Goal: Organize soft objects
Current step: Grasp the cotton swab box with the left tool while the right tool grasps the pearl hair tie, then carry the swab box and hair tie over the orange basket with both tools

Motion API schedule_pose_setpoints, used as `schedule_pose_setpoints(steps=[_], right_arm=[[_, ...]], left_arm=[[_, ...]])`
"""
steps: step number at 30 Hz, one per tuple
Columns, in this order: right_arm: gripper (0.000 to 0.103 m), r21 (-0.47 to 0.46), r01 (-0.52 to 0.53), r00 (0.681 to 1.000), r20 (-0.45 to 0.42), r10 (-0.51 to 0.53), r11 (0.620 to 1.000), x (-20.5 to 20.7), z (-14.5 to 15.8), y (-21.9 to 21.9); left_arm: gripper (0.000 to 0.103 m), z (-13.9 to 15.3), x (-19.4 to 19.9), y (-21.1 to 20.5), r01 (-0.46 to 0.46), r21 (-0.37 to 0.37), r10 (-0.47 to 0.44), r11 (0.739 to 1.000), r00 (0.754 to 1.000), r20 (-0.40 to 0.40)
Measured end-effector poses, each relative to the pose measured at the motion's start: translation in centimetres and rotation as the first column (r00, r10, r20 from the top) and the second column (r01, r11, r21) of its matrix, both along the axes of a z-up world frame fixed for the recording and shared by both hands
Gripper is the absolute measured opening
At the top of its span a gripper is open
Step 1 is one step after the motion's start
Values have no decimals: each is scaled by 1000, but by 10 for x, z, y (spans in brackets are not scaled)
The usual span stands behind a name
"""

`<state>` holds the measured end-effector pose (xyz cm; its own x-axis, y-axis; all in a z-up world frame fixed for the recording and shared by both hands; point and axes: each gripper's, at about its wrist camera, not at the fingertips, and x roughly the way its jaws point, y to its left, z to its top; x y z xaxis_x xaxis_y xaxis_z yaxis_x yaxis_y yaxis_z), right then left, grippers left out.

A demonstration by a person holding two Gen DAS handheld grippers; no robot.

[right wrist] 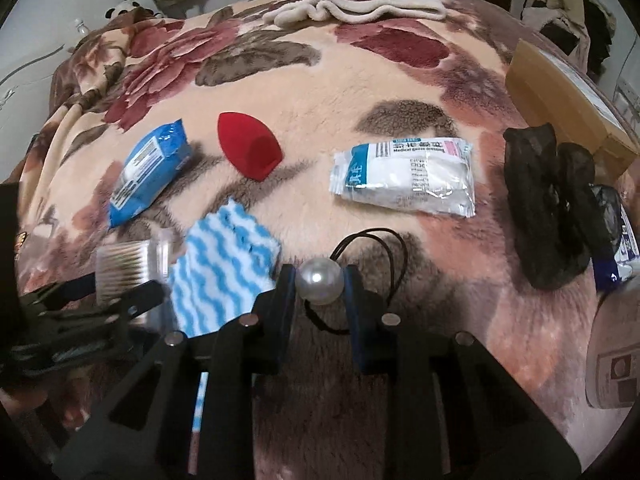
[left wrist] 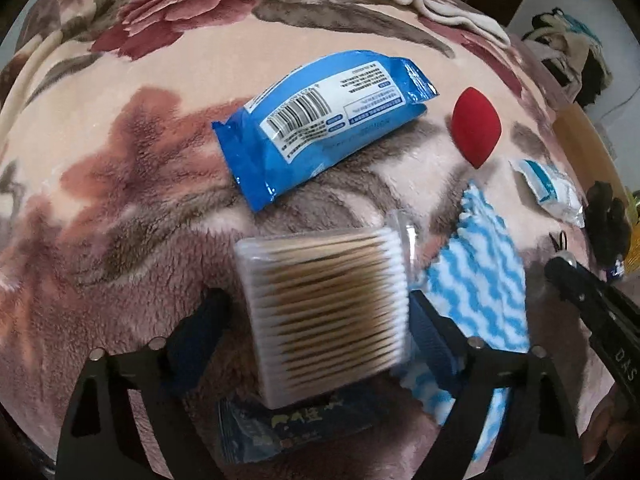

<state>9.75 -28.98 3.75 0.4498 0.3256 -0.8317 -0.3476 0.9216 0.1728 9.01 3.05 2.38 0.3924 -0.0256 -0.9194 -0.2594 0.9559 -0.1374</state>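
Observation:
My left gripper (left wrist: pixel 320 300) is shut on a clear pack of cotton swabs (left wrist: pixel 328 312), held just above the floral blanket (left wrist: pixel 120 200); the pack also shows in the right wrist view (right wrist: pixel 124 268). My right gripper (right wrist: pixel 320 284) is shut on the white pearl (right wrist: pixel 320 280) of a black hair tie (right wrist: pixel 376 240). Ahead lie a blue wet-wipe pack (left wrist: pixel 320 124), a red makeup sponge (left wrist: pixel 476 124), a blue-and-white striped cloth (left wrist: pixel 484 276) and a white gauze packet (right wrist: pixel 404 176).
Black stockings (right wrist: pixel 552 200) lie at the right, beside a cardboard box (right wrist: pixel 560 92). A cream towel (right wrist: pixel 356 10) lies at the blanket's far edge. A dark snack packet (left wrist: pixel 288 428) sits under the left gripper. Clothes hang at the far right (right wrist: pixel 568 4).

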Motion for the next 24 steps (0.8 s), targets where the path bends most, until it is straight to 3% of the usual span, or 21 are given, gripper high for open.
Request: schedule_pose_setpoints(steps=[1,2,12,24], right_arm=[[25,5,0,1000,3,0,1000,-2,1,-1],[25,8,0,1000,5,0,1000,-3,3,-1],[25,29,-11,999,37,10,1000,-18,21,-2],[25,36,-9,998,64,6,999,-45,43,-12]], left_arm=[[75,1,-2,2,0,-3,0,1000,1000,7],[73,4,-4,3,0,-4,0,1000,1000,16],[71,47,-34,17,-16,-12,17,1000,994,110],[71,76,-52,-1,33,-3,-32,999,989,143]])
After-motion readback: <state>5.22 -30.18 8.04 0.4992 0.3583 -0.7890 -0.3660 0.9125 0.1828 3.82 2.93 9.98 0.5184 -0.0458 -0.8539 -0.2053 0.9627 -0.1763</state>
